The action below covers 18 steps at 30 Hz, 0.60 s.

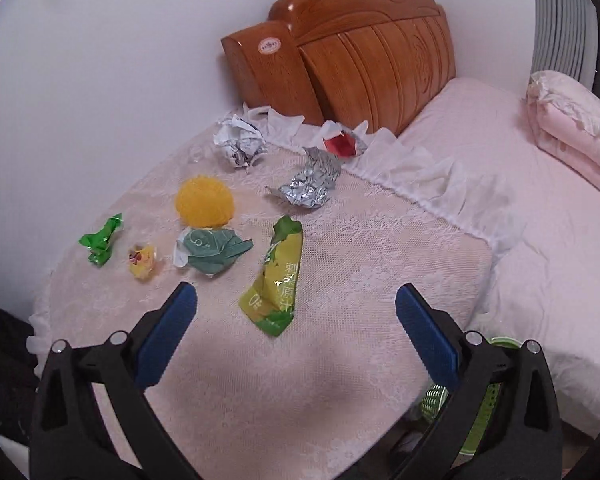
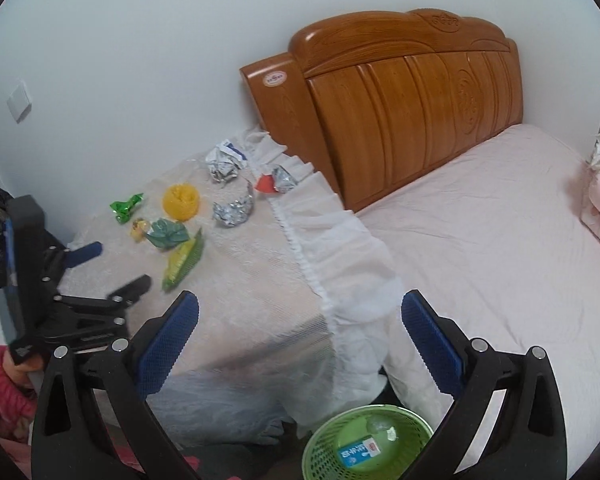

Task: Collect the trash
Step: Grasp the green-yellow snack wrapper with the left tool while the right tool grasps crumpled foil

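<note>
**Trash run barely begun at the bedside**

My left gripper [image 1: 296, 304] and right gripper [image 2: 300, 312] both hang wide open and empty above the lace-covered bedside table [image 1: 380, 264]. Below the table's corner, the green basket [image 2: 324, 444] holds a small blue-and-white carton [image 2: 358, 453]. On the table wait a yellow-green juice pouch [image 1: 274, 280], crumpled foil [image 1: 308, 186] and candy wrappers.
</note>
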Available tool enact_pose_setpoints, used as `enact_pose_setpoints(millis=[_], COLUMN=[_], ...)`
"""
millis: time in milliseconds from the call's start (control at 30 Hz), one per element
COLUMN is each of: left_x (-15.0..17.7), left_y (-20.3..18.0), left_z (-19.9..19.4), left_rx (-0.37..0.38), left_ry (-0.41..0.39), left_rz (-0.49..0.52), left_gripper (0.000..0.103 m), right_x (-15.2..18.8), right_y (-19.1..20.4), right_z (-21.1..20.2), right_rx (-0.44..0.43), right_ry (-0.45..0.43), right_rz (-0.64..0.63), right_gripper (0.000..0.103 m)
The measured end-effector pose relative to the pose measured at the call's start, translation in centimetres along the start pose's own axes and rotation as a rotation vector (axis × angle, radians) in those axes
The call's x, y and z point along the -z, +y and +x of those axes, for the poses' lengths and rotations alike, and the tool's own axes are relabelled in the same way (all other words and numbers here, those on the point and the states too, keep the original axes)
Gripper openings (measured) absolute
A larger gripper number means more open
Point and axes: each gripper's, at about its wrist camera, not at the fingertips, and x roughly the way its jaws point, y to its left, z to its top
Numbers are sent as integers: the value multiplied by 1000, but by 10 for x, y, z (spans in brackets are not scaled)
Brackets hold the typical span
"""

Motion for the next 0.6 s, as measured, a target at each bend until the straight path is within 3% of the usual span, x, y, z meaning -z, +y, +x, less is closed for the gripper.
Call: enact_pose_setpoints(millis=[67, 200, 300, 433, 600], left_x=[-3, -11, -12, -13, -14], left_y=[7, 15, 23, 27, 34], left_z=[29, 86, 110, 119, 115], left_rx=[20, 79, 120, 188, 178], left_ry=[32, 116, 163, 170, 151], left_rz=[44, 99, 87, 74, 70], left_gripper=[94, 74, 61, 41, 38], right_x=[-2, -3, 0, 1, -8], right_y=[14, 30, 34, 41, 49], right_z=[8, 26, 35, 50, 70], right_rx=[-2, 36, 51, 74, 66], right_ry=[16, 62, 85, 115, 137], right_rz=[6, 40, 86, 111, 114], right_gripper=[101, 101, 101, 101, 101])
